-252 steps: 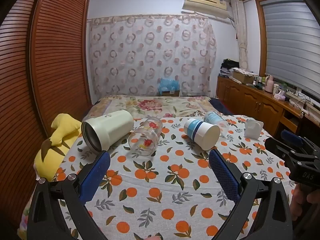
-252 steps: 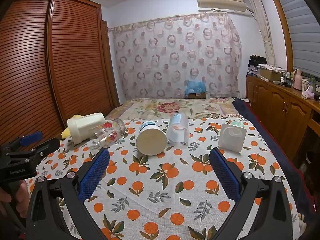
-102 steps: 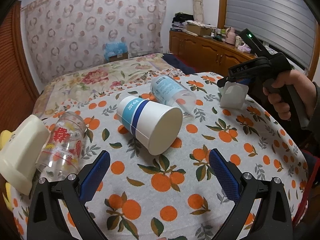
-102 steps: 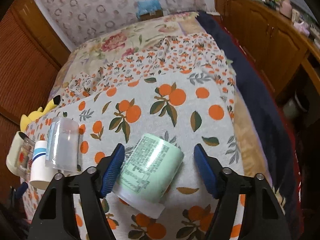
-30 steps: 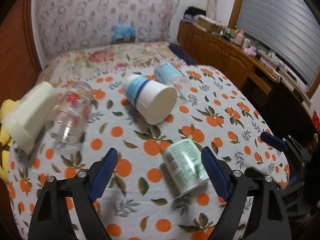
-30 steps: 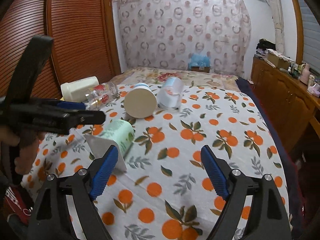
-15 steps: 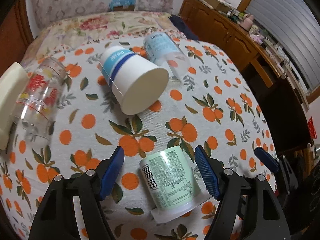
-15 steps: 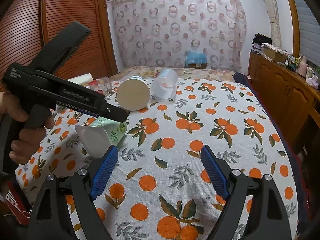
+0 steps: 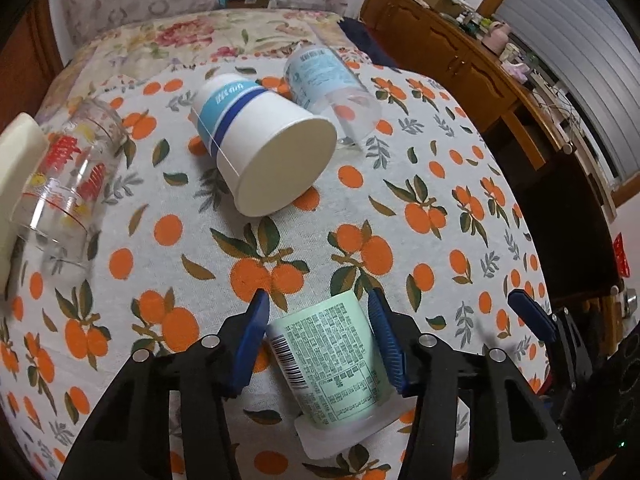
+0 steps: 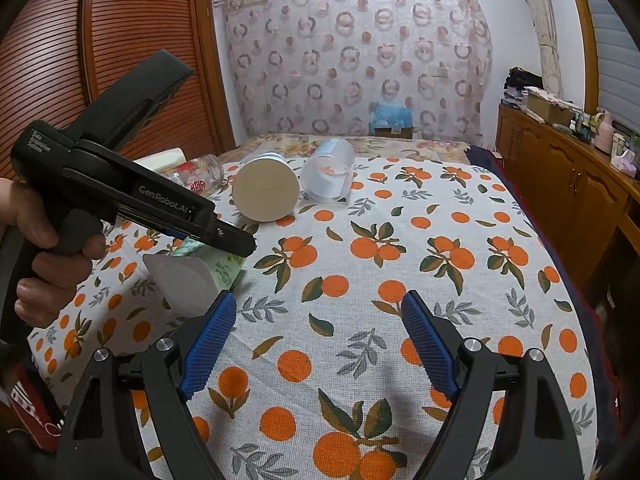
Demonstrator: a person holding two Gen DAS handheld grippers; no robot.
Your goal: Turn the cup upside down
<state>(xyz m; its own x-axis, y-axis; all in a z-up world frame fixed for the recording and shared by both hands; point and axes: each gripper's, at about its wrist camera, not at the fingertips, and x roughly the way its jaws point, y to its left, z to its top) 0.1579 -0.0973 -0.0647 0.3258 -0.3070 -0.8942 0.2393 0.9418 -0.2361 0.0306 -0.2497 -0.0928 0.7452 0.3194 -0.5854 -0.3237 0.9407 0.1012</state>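
Between my left tongs (image 9: 318, 334) lies the green cup (image 9: 334, 364) on its side near the table's (image 9: 460, 168) front edge, pads either side and seemingly just touching it. I judge the grasp is being made. Next I must squeeze firmly, lift, and turn it rim down. My right tongs (image 10: 318, 340) hover spread apart, holding nothing, beside it.

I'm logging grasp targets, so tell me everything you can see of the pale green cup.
The pale green cup is a plastic-looking tub with printed text and a barcode. It lies on its side on the orange-print tablecloth, its wide white flange toward the left wrist camera. The left gripper straddles it, a blue pad on each side, seemingly touching. The right gripper is open and apart.
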